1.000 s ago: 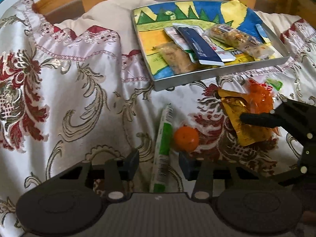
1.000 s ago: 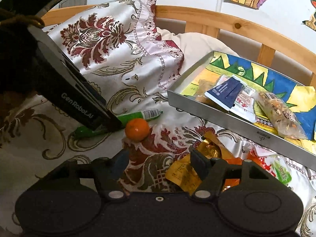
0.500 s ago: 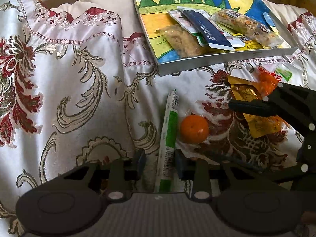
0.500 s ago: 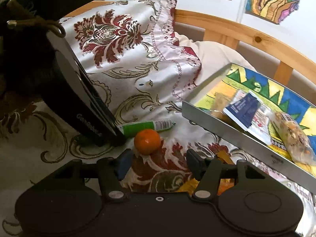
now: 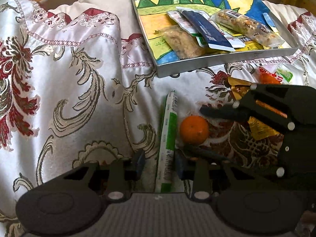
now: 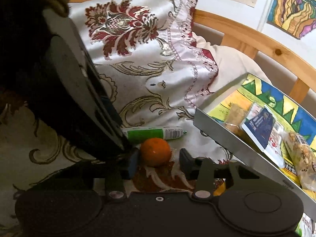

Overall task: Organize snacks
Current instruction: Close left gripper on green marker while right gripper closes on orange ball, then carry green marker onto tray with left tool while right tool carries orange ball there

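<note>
- Left gripper (image 5: 159, 165): jaws straddle the near end of the green-and-white stick pack (image 5: 167, 138), which lies on the bedspread (image 5: 69, 79). Pad contact is not confirmed; jaws have just been closing around it.
- Right gripper (image 6: 157, 163): jaws bracket the orange (image 6: 155, 151), a gap showing at the right pad; not yet clamped, having just been closing.
- Tray (image 5: 227, 64) beyond holds the sorted packets, so it is likely the destination.
- Versus earlier: the right gripper has shifted from the yellow packet to the orange.

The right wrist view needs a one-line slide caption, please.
Right gripper straddles an orange beside the snack tray.
</note>
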A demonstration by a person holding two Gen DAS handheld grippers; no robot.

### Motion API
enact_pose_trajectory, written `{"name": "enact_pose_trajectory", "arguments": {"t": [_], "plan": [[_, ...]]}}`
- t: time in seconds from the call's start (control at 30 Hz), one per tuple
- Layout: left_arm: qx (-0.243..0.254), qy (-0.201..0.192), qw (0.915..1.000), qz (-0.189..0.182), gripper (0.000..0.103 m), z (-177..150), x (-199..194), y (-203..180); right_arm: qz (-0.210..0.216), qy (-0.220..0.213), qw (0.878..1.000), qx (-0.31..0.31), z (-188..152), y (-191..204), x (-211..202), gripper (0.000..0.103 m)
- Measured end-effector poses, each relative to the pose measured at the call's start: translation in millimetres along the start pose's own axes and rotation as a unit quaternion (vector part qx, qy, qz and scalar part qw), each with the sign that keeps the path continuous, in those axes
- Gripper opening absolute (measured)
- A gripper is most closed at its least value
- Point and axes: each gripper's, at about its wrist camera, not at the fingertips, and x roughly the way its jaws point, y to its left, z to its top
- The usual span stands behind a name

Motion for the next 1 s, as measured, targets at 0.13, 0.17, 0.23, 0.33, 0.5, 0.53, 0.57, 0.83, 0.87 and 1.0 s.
{"name": "enact_pose_trajectory", "arguments": {"t": [0.13, 0.17, 0.23, 0.33, 0.5, 0.53, 0.57, 0.83, 0.87, 1.0], "plan": [[0.002, -0.001, 0.9999, -0.013, 0.023, 0.3, 1.2, 0.0, -0.005, -0.002, 1.0, -0.02, 0.1, 5.7, -1.3, 0.035], [0.002, 0.0, 0.9998, -0.018, 0.02, 0.6, 1.3, 0.0, -0.007, -0.002, 1.0, -0.022, -0.2, 6.1, -2.1, 0.035], [0.005, 0.0, 0.9997, -0.025, 0.019, 0.5, 0.3, -0.6, -0.013, 0.0, 1.0, -0.026, -0.8, 6.7, -4.5, 0.035], [0.004, 0.0, 0.9994, -0.034, 0.019, 0.2, -0.7, -0.9, -0.025, 0.005, 0.999, -0.027, -2.5, 4.8, -11.8, 0.035], [-0.005, 0.003, 0.9991, -0.043, 0.019, 1.5, 2.1, 1.2, -0.056, 0.016, 0.998, -0.017, -7.0, -4.8, -31.4, 0.035], [-0.005, 0.003, 0.9991, -0.042, 0.02, 1.7, 2.8, 1.3, -0.062, 0.017, 0.998, -0.012, -7.4, -7.6, -36.3, 0.035], [-0.006, 0.002, 0.9991, -0.042, 0.02, 1.9, 3.8, 1.3, -0.067, 0.017, 0.998, -0.008, -7.6, -9.7, -39.9, 0.035], [-0.016, 0.003, 0.9995, -0.029, 0.019, 2.6, 3.6, -6.6, -0.092, 0.001, 0.996, 0.002, -7.6, -11.5, -75.2, 0.035], [-0.022, 0.005, 0.9992, -0.033, 0.019, 2.5, 2.1, -7.4, -0.095, -0.002, 0.995, 0.002, -7.8, -11.1, -79.7, 0.035], [-0.048, 0.011, 0.9953, -0.083, 0.019, 1.1, -10.0, -12.7, -0.103, -0.01, 0.995, 0.009, -6.9, -10.0, -94.2, 0.035]]}}
